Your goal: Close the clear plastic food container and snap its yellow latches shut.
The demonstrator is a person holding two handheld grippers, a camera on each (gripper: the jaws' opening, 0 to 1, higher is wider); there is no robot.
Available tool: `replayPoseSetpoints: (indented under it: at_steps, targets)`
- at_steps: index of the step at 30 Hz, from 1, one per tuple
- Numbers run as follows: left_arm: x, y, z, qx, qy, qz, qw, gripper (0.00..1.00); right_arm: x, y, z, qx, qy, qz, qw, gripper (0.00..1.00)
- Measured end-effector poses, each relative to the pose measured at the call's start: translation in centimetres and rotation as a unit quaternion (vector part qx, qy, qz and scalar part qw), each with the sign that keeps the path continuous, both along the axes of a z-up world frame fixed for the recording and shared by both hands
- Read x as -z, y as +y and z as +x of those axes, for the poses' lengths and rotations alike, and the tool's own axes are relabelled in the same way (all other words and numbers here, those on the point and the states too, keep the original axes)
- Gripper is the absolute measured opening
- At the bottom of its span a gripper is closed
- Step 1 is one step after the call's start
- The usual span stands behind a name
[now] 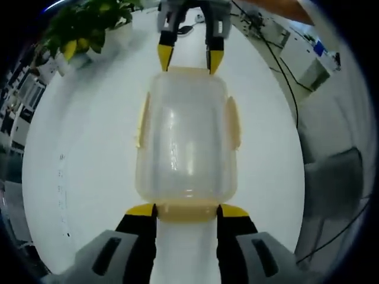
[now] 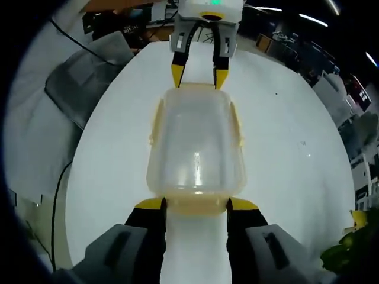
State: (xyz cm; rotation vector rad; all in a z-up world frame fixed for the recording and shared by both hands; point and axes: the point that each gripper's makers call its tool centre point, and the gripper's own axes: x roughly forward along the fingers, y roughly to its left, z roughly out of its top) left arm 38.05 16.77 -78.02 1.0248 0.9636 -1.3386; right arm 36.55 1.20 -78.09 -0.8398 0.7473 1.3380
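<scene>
While its lid is already sitting on top, the clear plastic food container (image 1: 186, 151) is lying on the white round table (image 1: 77, 154) directly ahead of both tools, squarely between them. In the left gripper view, the near-end yellow latch (image 1: 186, 210) is lying between the tips of the left gripper (image 1: 186, 211), whose jaws are standing wide apart, roughly as wide as the latch, and clamping nothing. In the right gripper view, the right gripper (image 2: 196, 205) is mirroring it at the opposite end, jaws equally spread, its tips flanking that end's latch (image 2: 196, 206) with nothing held. Two side latches (image 1: 233, 121) are flaring outward along the container's long edges, apparently not yet snapped down.

Judging from this, the risk is coming from uneven pressure: if one tool is pushing harder than the other, the light box could be sliding across the smooth tabletop or tipping up at one end, and a latch pressed before the lid is seated could be popping back open.

Whether either end latch is engaged is hard to make out, since the jaw tips and the cloudy plastic are blurring the rim. Whether the tips are touching the latches cannot be told. A leafy plant (image 1: 83, 26) is sitting far beyond the left tool, off to its left, and a grey chair (image 1: 331, 177) is standing off the table's edge.
</scene>
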Motion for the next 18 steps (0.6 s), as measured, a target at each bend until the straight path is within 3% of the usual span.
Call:
replayPoseSetpoints:
  at_steps: [2,9,18]
  targets:
    - [0.1,-0.1,-0.4,-0.001,0.012,0.001,0.9999,0.34,0.2,-0.1,-0.3,-0.002,0.004,-0.001,1.0000,0.37]
    - [0.4,-0.1,-0.3,0.004,0.012,0.011,0.9999,0.34,0.5,-0.1,-0.6,0.004,0.017,0.006,0.9998,0.37]
    - [0.7,0.4,-0.1,-0.003,0.005,0.018,0.9998,0.34,1.3,-0.3,-0.4,0.008,0.000,-0.019,0.9998,0.38]
